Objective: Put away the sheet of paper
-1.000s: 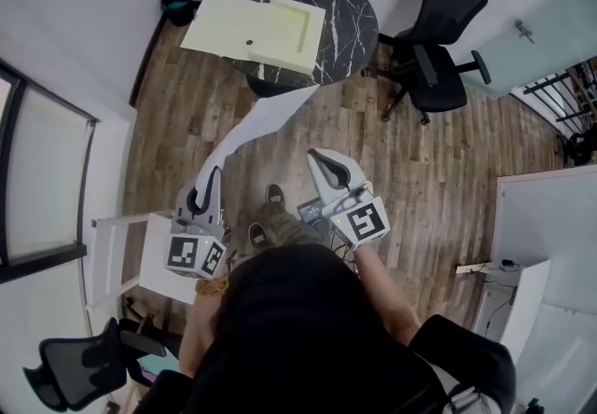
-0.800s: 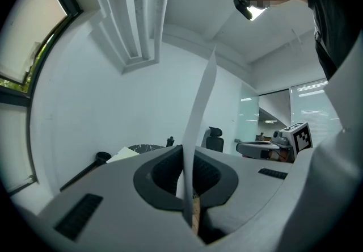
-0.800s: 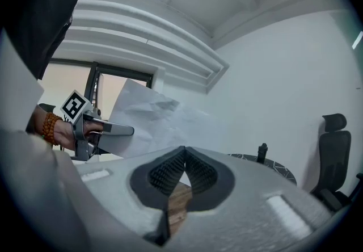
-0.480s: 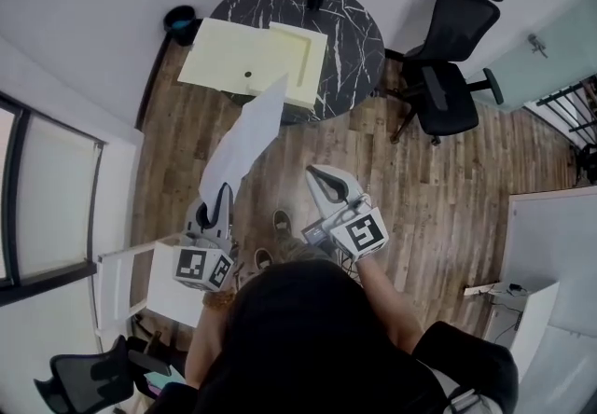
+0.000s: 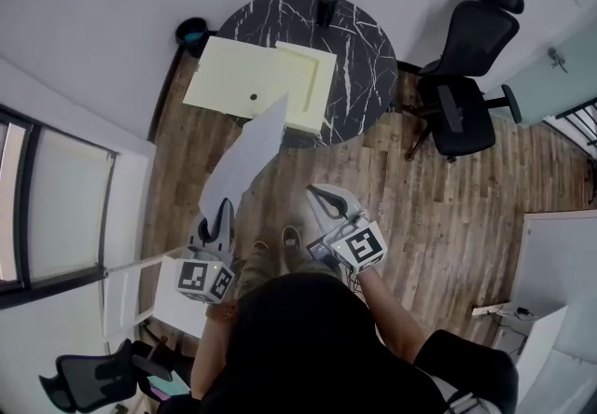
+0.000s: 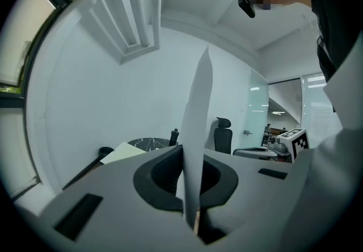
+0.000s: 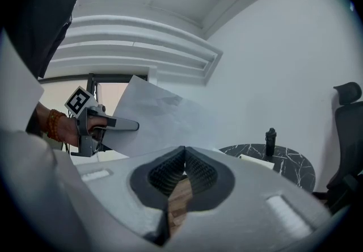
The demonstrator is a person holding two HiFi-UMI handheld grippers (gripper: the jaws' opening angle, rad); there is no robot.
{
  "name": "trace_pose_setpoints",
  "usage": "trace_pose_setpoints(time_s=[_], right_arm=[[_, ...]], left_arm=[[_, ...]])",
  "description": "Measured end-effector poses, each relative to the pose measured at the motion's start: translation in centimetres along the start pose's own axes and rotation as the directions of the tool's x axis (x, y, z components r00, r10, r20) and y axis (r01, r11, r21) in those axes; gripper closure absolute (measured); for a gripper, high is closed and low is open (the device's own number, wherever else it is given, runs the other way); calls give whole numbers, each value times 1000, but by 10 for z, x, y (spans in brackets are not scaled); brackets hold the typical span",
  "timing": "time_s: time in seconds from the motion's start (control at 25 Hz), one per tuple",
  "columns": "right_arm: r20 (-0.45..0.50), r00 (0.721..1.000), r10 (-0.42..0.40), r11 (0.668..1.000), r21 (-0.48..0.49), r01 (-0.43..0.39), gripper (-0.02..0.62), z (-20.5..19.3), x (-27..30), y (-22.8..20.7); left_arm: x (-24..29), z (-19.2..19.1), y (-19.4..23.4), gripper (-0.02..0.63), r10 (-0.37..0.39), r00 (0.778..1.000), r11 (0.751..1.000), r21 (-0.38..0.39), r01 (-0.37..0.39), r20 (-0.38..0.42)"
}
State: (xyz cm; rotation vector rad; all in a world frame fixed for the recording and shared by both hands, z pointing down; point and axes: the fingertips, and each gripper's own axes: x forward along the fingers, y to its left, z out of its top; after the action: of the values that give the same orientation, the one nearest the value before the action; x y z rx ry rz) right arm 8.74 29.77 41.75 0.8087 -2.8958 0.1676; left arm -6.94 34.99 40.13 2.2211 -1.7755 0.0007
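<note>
Left tool (image 5: 222,216) is clamped on the low end of the sheet of paper (image 5: 247,156), held in the air short of the table (image 5: 359,58). Right tool (image 5: 326,202) is closed on nothing. I'd keep that pinch firm and lay it flat onto the yellow folder (image 5: 252,86).

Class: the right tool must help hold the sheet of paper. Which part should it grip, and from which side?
Probably the top edge near the far end, from above, jaws straddling it: the sheet of paper stands nearly on edge, pinched only at its near end by the left tool.
</note>
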Motion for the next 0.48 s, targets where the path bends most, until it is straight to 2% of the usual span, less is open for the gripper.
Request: trace_pose_setpoints(time_s=[0.24, 0.48], right_arm=[[-14, 999, 38, 999, 6, -38, 597, -3, 28, -14], [-22, 999, 46, 999, -13, -46, 597, 6, 64, -29]], left_arm=[[17, -3, 19, 600, 40, 999, 999, -7, -40, -15], [53, 5, 39, 600, 18, 1000, 1000, -21, -18, 5]])
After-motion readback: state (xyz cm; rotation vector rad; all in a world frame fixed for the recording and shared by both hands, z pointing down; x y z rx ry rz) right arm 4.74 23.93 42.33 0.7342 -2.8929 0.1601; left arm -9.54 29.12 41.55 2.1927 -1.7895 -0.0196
